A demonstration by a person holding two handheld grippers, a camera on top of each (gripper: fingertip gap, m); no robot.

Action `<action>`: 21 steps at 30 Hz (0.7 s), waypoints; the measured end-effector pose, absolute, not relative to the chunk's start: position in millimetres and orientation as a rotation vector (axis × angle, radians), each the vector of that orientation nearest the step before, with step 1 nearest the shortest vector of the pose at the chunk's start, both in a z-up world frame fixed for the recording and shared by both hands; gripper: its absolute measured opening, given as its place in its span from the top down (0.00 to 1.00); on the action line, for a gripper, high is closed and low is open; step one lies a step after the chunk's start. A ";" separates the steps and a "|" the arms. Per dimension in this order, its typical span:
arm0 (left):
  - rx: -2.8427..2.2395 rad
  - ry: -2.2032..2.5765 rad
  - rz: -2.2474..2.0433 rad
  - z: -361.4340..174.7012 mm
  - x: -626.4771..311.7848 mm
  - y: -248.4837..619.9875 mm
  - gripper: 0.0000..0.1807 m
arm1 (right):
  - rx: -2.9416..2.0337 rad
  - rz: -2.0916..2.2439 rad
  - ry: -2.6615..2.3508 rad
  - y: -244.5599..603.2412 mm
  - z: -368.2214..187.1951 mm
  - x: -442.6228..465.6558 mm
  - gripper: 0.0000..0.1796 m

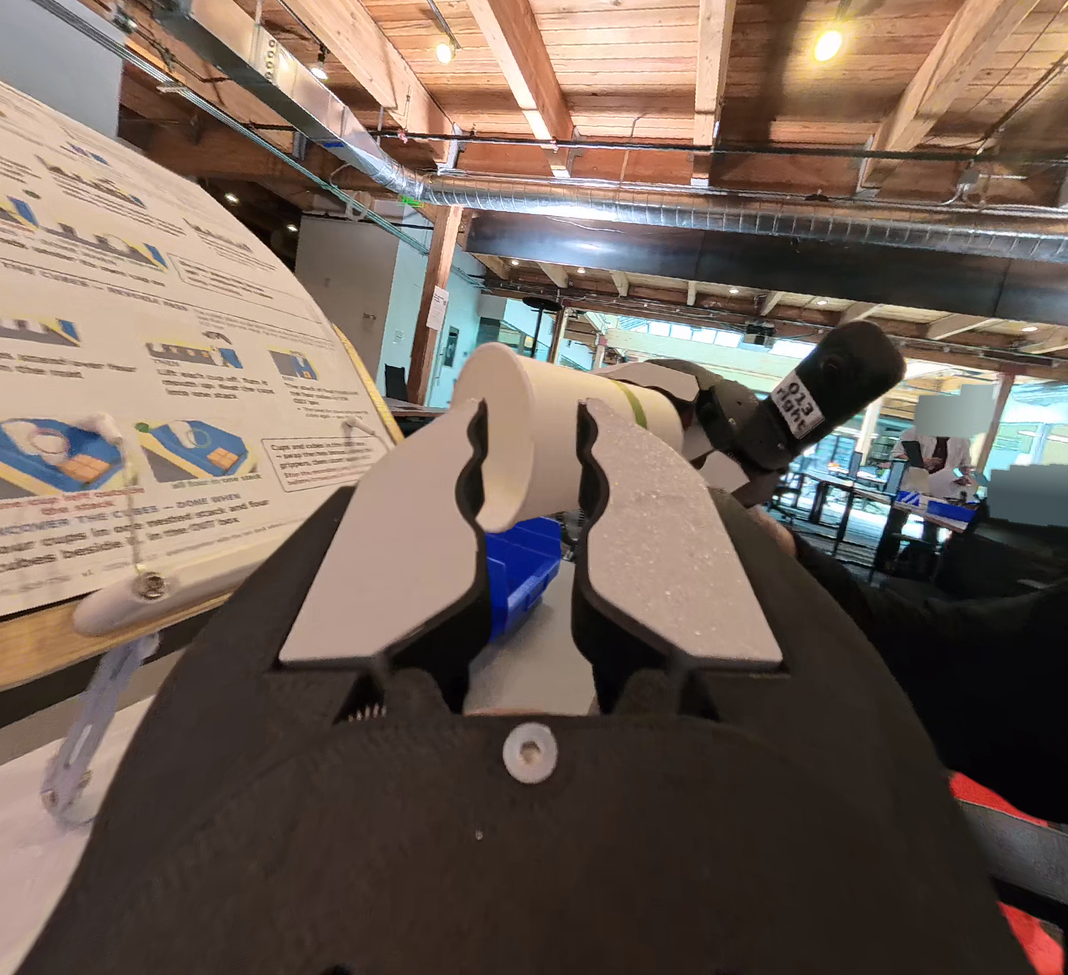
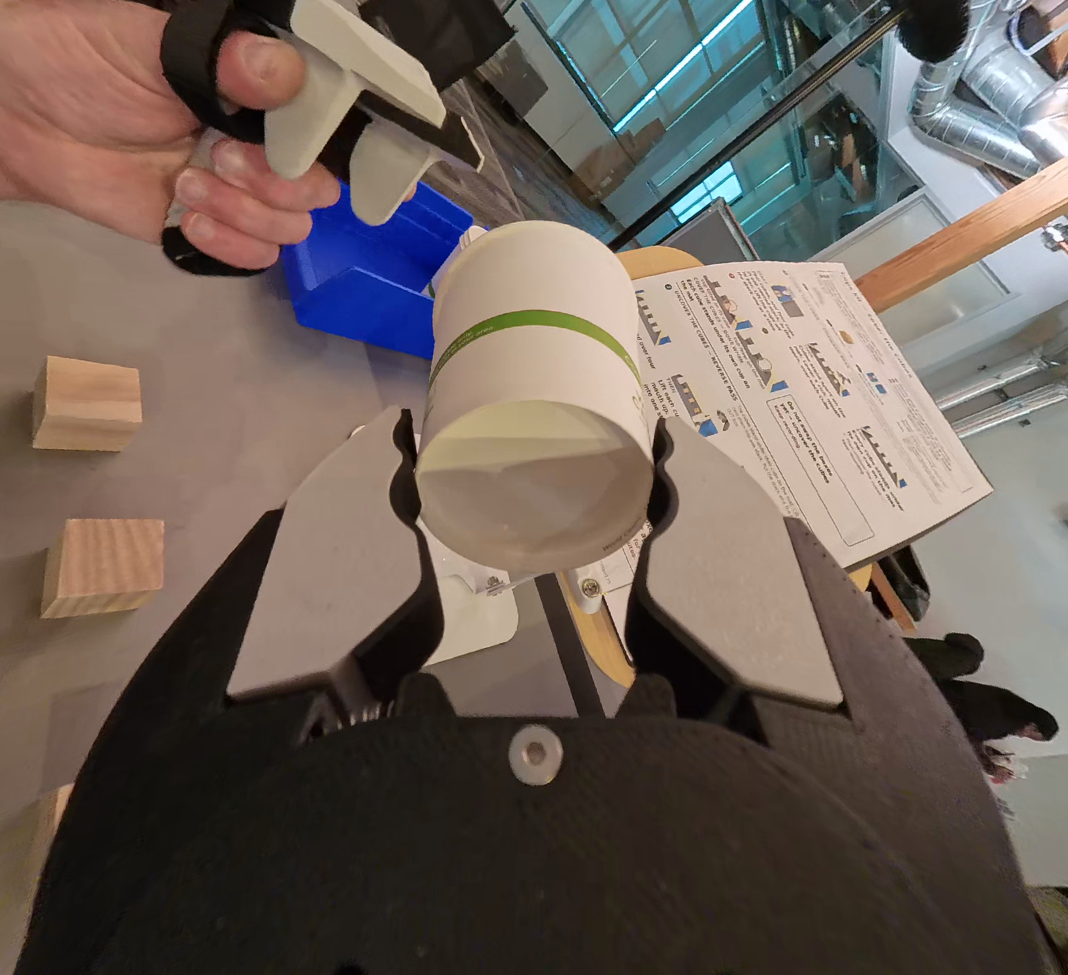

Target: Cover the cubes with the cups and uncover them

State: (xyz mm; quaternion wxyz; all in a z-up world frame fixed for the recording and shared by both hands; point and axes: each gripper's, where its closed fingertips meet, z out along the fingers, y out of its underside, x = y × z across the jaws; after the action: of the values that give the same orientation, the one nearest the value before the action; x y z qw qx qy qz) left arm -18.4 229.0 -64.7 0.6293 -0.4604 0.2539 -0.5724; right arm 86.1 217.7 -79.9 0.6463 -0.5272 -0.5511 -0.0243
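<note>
Right gripper clamped on base end of white cup with green band, cup lifted off grey table, lying sideways

Left gripper fingers spread, empty, straddling cup's rim end; contact unclear

Two wooden cubes bare on table, well apart from cup; blue bin behind; instruction sheet beside

Bright, sharp, strong fisheye distortion.

Right tool gripping white cup by its base, left tool open above blue bin, two wooden cubes on grey worktop
</note>
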 end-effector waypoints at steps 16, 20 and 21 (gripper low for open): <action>-1.271 0.516 -0.327 -97.8 -186.2 300.3 1.00 | -1.437 0.209 -2.003 185.8 -131.4 21.9 0.56; -1.275 0.498 -0.310 -98.2 -192.3 301.2 1.00 | -1.489 0.237 -2.200 178.5 -161.8 -0.5 0.56; -1.277 0.494 -0.304 -98.4 -194.4 301.5 1.00 | -1.502 0.242 -2.241 176.7 -168.1 -5.1 0.56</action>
State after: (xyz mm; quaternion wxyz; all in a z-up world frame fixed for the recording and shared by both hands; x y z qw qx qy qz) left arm -194.4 301.5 -98.4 0.7640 -0.5874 0.2271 -0.1400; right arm -5.1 176.7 -168.1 0.2147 -0.5414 -0.8082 0.0873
